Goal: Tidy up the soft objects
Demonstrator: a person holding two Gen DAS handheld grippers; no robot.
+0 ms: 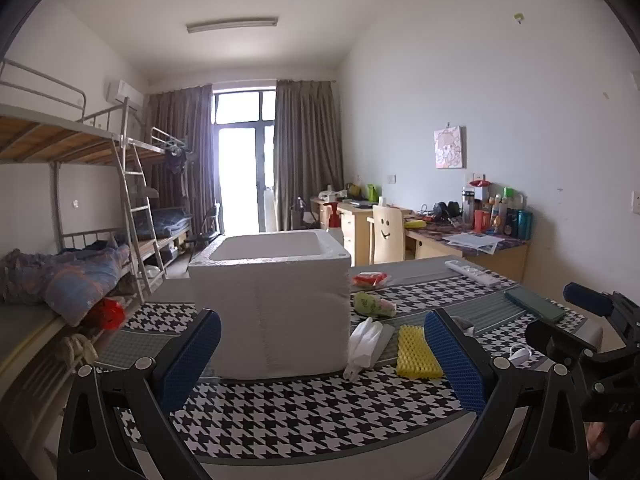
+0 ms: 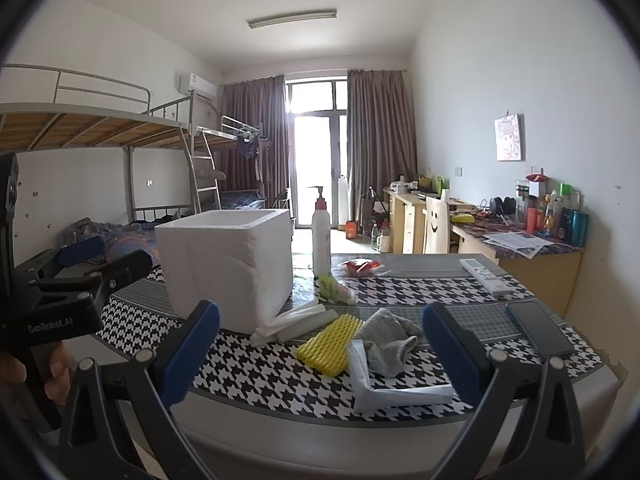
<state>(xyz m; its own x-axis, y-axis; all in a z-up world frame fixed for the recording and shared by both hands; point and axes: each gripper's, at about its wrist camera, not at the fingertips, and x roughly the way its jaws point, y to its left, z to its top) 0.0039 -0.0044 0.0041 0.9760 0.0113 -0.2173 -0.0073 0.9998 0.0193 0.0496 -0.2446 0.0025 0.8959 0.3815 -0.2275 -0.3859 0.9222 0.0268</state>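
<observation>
Right gripper (image 2: 320, 344): jaws wide apart, empty, above table edge (image 2: 280, 420). Left gripper (image 1: 322, 352): likewise spread, empty. Soft items: grey sock (image 2: 390, 340), yellow foam net (image 2: 330, 340), white foam sleeves (image 2: 296, 320), clustered just beside open foam box (image 2: 228, 264). Suggested handling: pinch sock mid-bunch, lift clear, release over box opening.

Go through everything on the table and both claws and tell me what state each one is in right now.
Left claw: open, holding nothing.
Right claw: open, holding nothing.
Foam box: upright, lid off.
Yellow foam net: lying flat, outside the box.
Grey sock: crumpled, outside the box.
Pump bottle: standing upright.
Phone: lying flat, screen dark.
</observation>
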